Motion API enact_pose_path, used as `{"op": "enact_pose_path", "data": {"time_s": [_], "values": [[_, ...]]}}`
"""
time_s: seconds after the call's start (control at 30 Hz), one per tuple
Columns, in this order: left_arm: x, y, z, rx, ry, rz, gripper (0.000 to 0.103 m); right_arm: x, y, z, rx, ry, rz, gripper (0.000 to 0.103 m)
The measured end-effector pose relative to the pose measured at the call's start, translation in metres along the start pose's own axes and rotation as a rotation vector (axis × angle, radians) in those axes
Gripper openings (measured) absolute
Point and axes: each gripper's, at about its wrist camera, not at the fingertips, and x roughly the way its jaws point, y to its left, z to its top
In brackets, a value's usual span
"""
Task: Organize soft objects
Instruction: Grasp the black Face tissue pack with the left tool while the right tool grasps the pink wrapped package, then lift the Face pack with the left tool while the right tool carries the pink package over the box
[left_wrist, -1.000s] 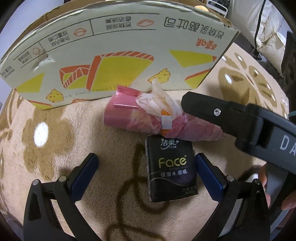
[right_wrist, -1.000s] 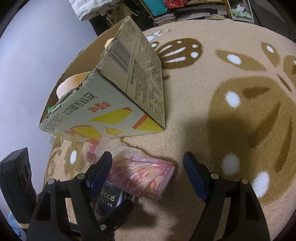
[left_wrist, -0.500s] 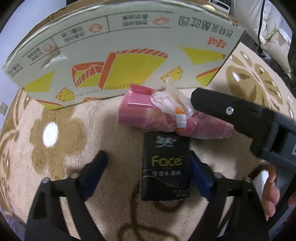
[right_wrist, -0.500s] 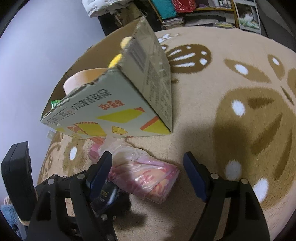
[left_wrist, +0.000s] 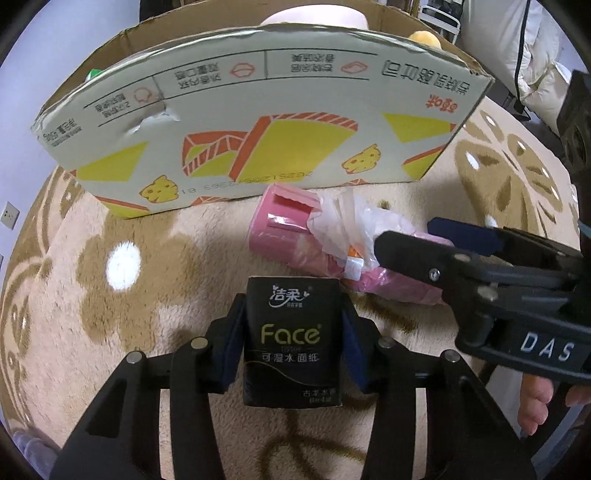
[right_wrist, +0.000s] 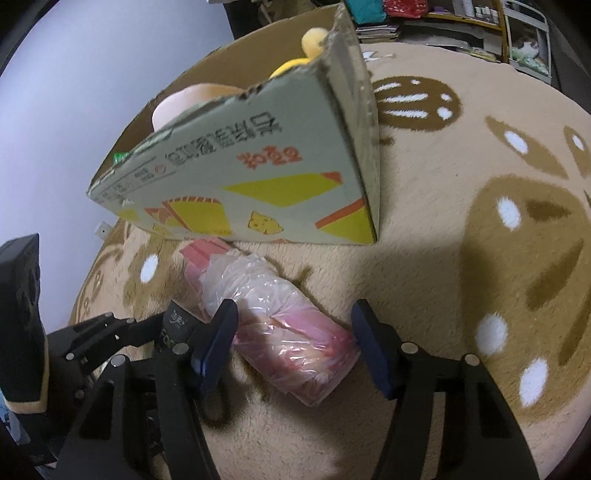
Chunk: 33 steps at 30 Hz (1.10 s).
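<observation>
My left gripper (left_wrist: 291, 347) is shut on a black "Face" tissue pack (left_wrist: 291, 343) that lies on the carpet; the pack also shows in the right wrist view (right_wrist: 175, 326). A pink plastic-wrapped roll (left_wrist: 332, 243) lies just beyond it, in front of the cardboard box (left_wrist: 258, 122). My right gripper (right_wrist: 295, 343) is open, its fingers either side of the pink roll (right_wrist: 288, 332), and it reaches in from the right in the left wrist view (left_wrist: 436, 243).
The open cardboard box (right_wrist: 258, 177) holds a peach-coloured round item (right_wrist: 184, 103) and a yellow plush (right_wrist: 314, 40). The beige carpet (right_wrist: 480, 184) with brown patterns spreads to the right. Shelves with books (right_wrist: 461, 22) stand at the far side.
My left gripper moved forward and closed its fingers on the black tissue pack. My right gripper dropped lower around the pink roll and stays open.
</observation>
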Motion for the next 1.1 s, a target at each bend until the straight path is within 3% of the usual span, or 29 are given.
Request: {"op": "enact_pose_path", "data": {"time_s": [0.07, 0.23, 0.33, 0.67, 0.8, 0.93, 1.1], "values": [[-0.004, 0.013, -0.005, -0.014, -0.001, -0.007, 0.045, 0.001, 0.002, -0.002, -0.006, 0.006, 0.001, 0.066], [-0.010, 0.034, -0.006, -0.026, 0.002, -0.003, 0.045, 0.000, 0.000, -0.006, 0.015, 0.016, 0.024, 0.047], [-0.012, 0.037, -0.007, -0.025, 0.002, 0.007, 0.045, -0.003, -0.005, -0.009, 0.052, 0.020, 0.045, 0.044], [-0.024, 0.058, -0.012, -0.044, 0.019, 0.021, 0.045, -0.005, 0.001, -0.020, 0.073, 0.092, 0.135, 0.046], [-0.031, 0.066, -0.015, -0.024, 0.021, 0.065, 0.045, -0.001, 0.012, -0.021, 0.009, 0.096, 0.095, 0.047], [-0.046, 0.074, -0.021, -0.026, 0.011, 0.109, 0.045, 0.000, 0.023, -0.019, -0.048, 0.076, 0.075, 0.056], [-0.057, 0.094, -0.023, -0.065, -0.002, 0.170, 0.045, 0.006, 0.035, -0.017, -0.115, 0.073, 0.050, 0.056]]}}
